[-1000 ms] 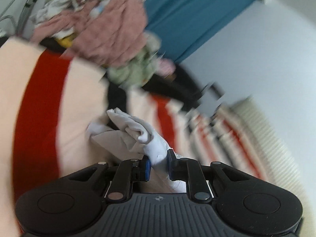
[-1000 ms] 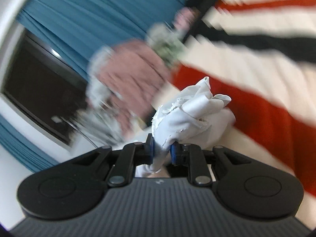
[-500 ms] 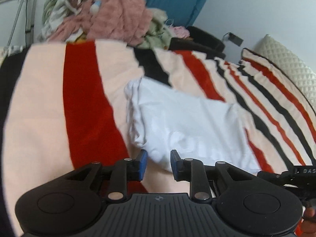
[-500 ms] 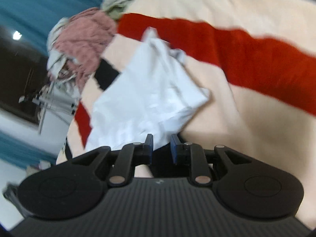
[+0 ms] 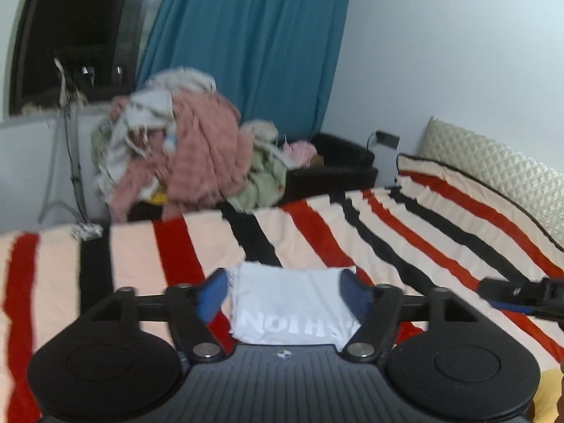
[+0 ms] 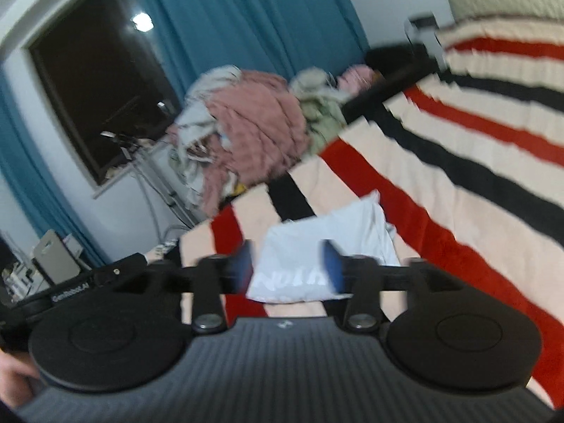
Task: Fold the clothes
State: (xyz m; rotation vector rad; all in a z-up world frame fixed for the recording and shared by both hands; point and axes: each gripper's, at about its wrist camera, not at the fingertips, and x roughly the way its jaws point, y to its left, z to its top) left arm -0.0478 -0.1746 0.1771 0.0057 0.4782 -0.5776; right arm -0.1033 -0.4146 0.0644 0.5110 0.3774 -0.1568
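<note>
White garment (image 5: 292, 303) lies flat on striped blanket (image 5: 405, 243), dead ahead of left gripper (image 5: 283, 294) and right gripper (image 6: 287, 262); both stand spread, empty.

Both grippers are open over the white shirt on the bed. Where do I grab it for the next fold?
Take the white shirt by its two near corners, one per gripper, coming in low from the near edge. It lies flat as a rough rectangle on the striped blanket, printed side up, so the corners are the free parts to pinch. Left gripper and right gripper are both open above it.
</note>
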